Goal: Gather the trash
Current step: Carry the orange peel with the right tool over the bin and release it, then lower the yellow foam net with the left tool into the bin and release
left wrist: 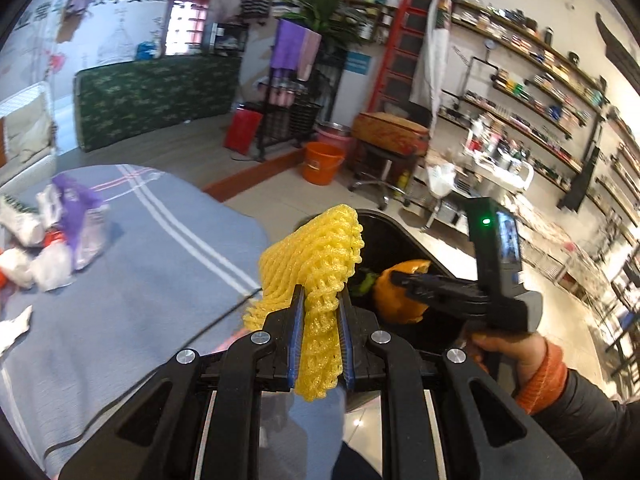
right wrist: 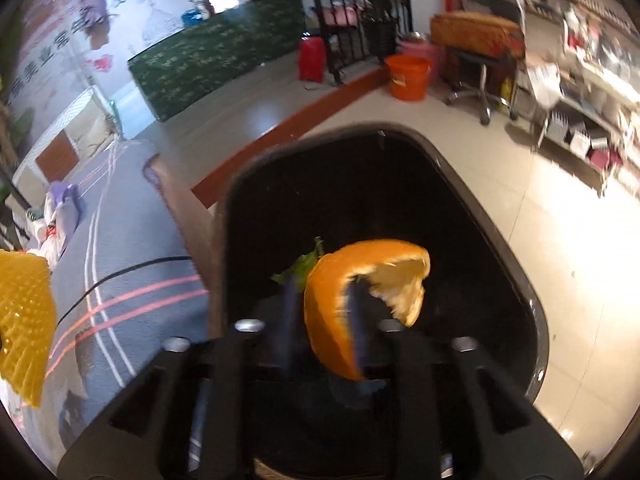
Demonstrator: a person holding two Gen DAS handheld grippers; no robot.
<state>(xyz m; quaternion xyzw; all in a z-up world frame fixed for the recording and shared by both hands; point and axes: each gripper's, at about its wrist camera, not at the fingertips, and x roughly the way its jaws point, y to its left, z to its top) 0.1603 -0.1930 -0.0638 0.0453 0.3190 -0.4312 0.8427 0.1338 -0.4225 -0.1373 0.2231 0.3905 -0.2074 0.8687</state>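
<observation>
My left gripper (left wrist: 322, 292) is shut on a yellow foam fruit net (left wrist: 316, 256), which sticks up between the blue pads and hangs below them. The net also shows at the left edge of the right wrist view (right wrist: 24, 312). My right gripper (right wrist: 324, 286) is over a black trash bin (right wrist: 500, 232) with a curved piece of orange peel (right wrist: 340, 280) between its jaws. The jaws stand apart: the peel rests against the right finger and the left finger is clear of it. A green leaf scrap (right wrist: 306, 264) lies in the bin. A hand in an orange cuff holds the right gripper (left wrist: 404, 280).
A table under a grey striped cloth (left wrist: 160, 260) is left of the bin, with a heap of wrappers and plastic bags (left wrist: 60, 232) and a thin black cable (left wrist: 224, 316). An orange bucket (left wrist: 322, 162) and a stool (left wrist: 384, 140) stand on the tiled floor. Stocked shelves line the right wall.
</observation>
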